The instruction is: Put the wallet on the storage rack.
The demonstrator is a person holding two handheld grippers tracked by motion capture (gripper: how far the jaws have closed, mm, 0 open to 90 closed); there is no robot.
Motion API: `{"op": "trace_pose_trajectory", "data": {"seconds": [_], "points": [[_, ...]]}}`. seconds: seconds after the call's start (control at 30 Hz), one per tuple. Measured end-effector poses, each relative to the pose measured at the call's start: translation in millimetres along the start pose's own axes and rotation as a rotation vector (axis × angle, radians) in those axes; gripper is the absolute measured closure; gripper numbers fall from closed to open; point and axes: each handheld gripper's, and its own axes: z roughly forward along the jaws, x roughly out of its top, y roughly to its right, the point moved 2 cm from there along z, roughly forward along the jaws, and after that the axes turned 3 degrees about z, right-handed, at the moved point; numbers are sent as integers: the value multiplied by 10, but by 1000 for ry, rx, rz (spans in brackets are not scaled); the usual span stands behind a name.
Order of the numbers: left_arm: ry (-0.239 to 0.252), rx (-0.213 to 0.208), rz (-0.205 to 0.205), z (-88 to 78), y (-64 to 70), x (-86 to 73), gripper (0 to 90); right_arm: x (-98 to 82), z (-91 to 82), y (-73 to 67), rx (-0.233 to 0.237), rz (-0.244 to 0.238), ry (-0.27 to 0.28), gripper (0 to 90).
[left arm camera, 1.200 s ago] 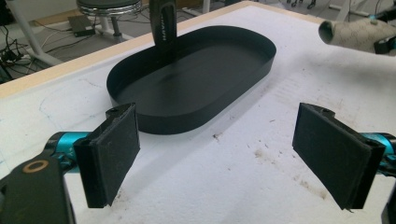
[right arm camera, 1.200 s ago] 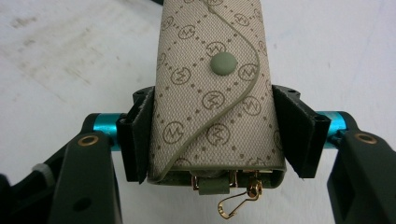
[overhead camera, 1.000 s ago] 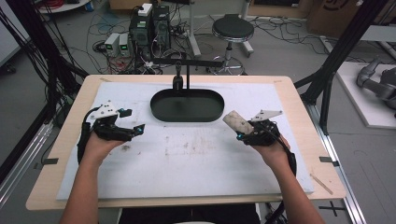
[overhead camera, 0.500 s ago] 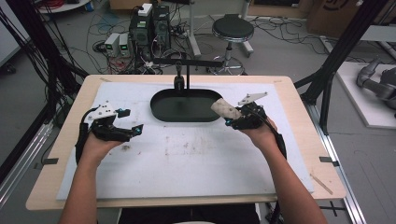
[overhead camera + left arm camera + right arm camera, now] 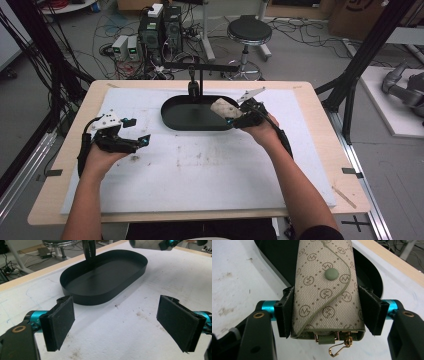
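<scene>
Holding a beige monogrammed pouch (image 5: 327, 290) in my right claw (image 5: 235, 119), pads pressed against both of its long sides, clamped firmly; pouch has a curved flap with a round green snap (image 5: 331, 273) on top, and a small gold clasp (image 5: 339, 346) dangles from the near end; in the high view the pouch (image 5: 221, 108) hangs above the right end of the black oval tray (image 5: 175, 117), its far end over the tray floor, not touching the tray as far as I can tell; right gripper view shows the tray's dark inside behind and beneath the pouch, white mat to either side

My left claw (image 5: 136, 132) sits low over the white mat (image 5: 200, 175) on the left half of the worktop (image 5: 320, 95), well apart from the tray; jaws stand wide apart, nothing between them; left gripper view looks between the two black pads (image 5: 60, 322) across stained mat to the tray (image 5: 82, 297), near wall upright; right claw with the pouch (image 5: 145, 243) shows at the upper edge of that view, above the tray's far right rim

A black stand (image 5: 200, 75) with a crossbar rises behind the tray's far edge; a round stool (image 5: 249, 31) stands on the floor beyond the worktop
</scene>
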Motion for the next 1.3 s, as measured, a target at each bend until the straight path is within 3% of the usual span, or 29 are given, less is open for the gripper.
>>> {"op": "trace_pose_trajectory", "data": {"seconds": [0.07,0.6,0.7,0.93,1.3], "points": [[0,3,-1,-17,0,-8,149,62,76,-8,7,-22,2,359],[7,11,-11,-54,-15,-28,149,358,610,-99,41,-34,-20,359],[4,13,-12,-56,-20,-31,149,411,728,-126,43,-53,-44,359],[3,14,-12,-47,-22,-34,149,421,939,-155,44,-49,-66,359],[-8,14,-12,-31,-23,-43,149,430,1106,-133,41,-26,-105,358]]}}
